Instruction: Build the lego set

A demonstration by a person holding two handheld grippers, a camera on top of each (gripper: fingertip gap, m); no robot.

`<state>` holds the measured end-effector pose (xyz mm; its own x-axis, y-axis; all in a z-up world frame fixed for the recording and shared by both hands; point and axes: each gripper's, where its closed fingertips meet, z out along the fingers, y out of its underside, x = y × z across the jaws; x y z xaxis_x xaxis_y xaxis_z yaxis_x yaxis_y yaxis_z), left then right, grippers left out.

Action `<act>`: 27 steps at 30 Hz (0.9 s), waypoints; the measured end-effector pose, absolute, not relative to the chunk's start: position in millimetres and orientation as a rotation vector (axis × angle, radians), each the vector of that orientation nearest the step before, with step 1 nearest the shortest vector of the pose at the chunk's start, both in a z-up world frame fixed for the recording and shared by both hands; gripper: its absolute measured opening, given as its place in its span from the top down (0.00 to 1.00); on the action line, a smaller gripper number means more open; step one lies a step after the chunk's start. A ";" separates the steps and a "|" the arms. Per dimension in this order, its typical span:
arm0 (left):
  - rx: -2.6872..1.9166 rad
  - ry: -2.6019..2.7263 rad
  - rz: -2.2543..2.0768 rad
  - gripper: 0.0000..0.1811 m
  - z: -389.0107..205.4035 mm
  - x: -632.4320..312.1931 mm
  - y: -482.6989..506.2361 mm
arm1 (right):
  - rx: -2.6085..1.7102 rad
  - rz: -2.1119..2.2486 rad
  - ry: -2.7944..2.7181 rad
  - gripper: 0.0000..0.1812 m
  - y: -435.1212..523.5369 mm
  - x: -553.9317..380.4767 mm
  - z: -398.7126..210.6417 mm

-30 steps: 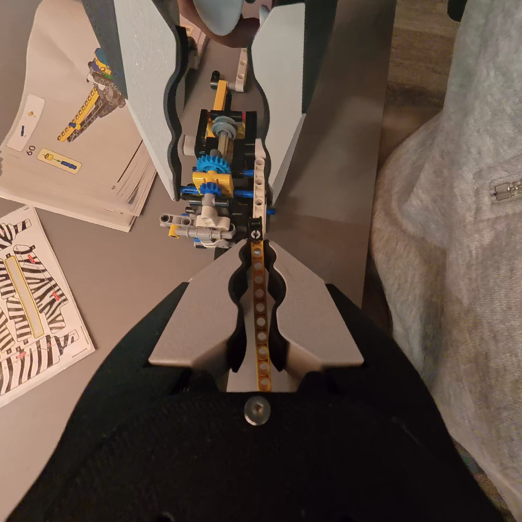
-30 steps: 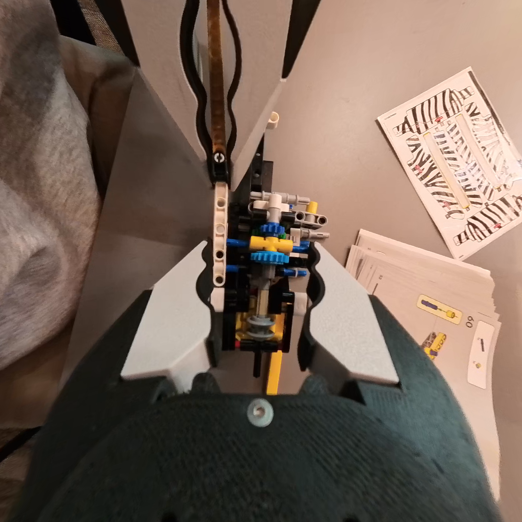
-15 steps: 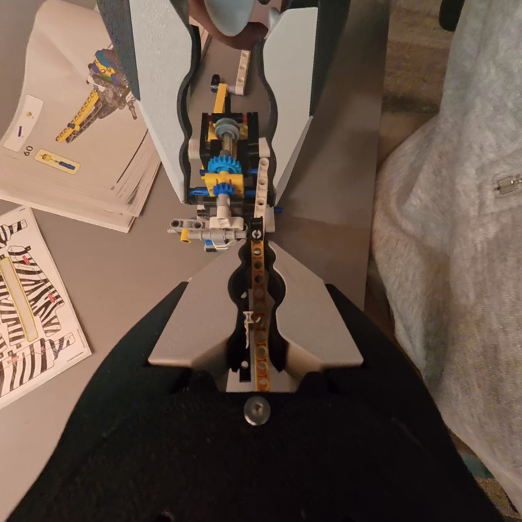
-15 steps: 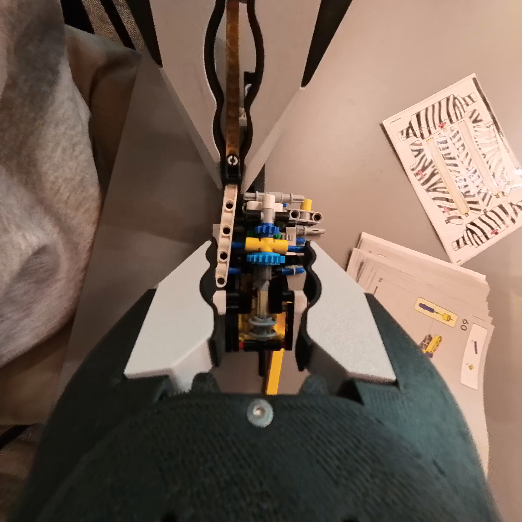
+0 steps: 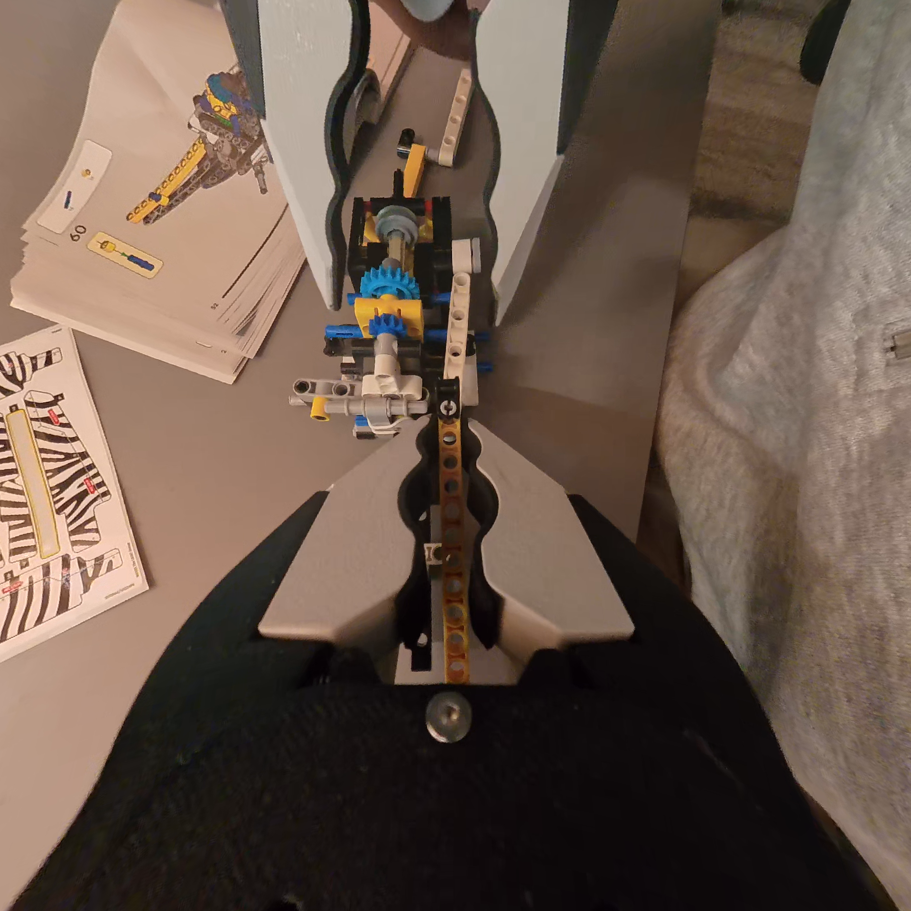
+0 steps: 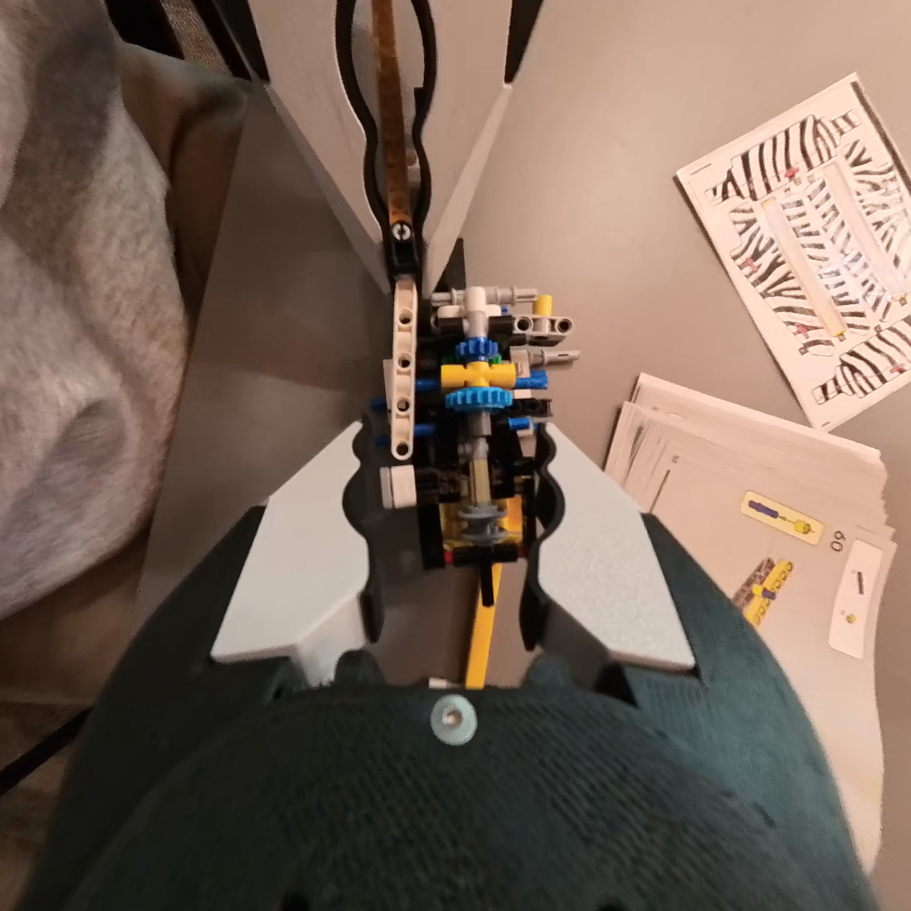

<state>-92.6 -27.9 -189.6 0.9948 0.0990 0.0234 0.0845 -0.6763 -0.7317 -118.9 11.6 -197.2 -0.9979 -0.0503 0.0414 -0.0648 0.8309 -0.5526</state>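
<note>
A half-built lego model (image 5: 394, 315) was seen at the right edge of the grey tabletop (image 5: 197, 443), caught between two tools. The left tool (image 5: 446, 436) was clenched on a long yellow beam (image 5: 453, 542), gripped flat-sided along its length; the beam's far end, tipped with a black connector (image 5: 447, 402), met a white beam (image 5: 458, 320) on the model's right flank. The right tool (image 6: 451, 443) straddled the model's black frame (image 6: 429, 517) with its jaws spread: one finger appeared to touch the frame, while a gap was visible at the other, so the model was not judged to be clamped.

The model was judged light and rigid but fragile at its joints, with blue gears (image 5: 388, 286), thin axles and blue pins (image 5: 485, 366) protruding that could be knocked loose. The black frame was considered the safest place to be held, not the gears. The yellow beam was judged stiff yet slippery, and liable to pivot if pinched only near one end.

A manual (image 5: 148, 222) and a striped sticker sheet (image 5: 49, 493) lay to the left; grey cloth (image 5: 788, 443) was visible on the right.
</note>
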 end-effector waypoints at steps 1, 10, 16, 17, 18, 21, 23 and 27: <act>-2.316 -0.127 0.024 0.98 -189.3 -92.5 -27.8 | 0.106 0.890 -2.991 0.65 13.0 -119.0 -197.3; -2.281 -0.213 0.001 0.98 -187.0 -92.6 -26.1 | 0.147 0.877 -3.058 0.71 12.9 -119.1 -197.4; -2.283 -0.259 -0.006 0.98 -185.6 -92.8 -25.3 | 0.151 0.870 -3.078 0.71 11.9 -119.4 -198.9; -2.288 -0.259 -0.004 0.98 -185.6 -92.8 -25.0 | 0.149 0.863 -3.082 0.71 12.2 -119.4 -199.2; -2.291 -0.264 -0.009 0.98 -185.8 -92.6 -24.5 | 0.151 0.858 -3.083 0.71 12.3 -119.2 -199.6; -2.299 -0.302 -0.028 0.98 -184.9 -92.3 -23.8 | 0.155 0.847 -3.085 0.72 12.9 -119.2 -200.4; -2.323 -0.320 -0.006 0.98 -184.2 -92.7 -23.7 | 0.145 0.852 -3.090 0.72 12.8 -119.9 -200.4; -2.347 -0.337 0.024 0.98 -183.3 -92.4 -23.3 | 0.150 0.844 -3.094 0.72 13.4 -120.4 -200.9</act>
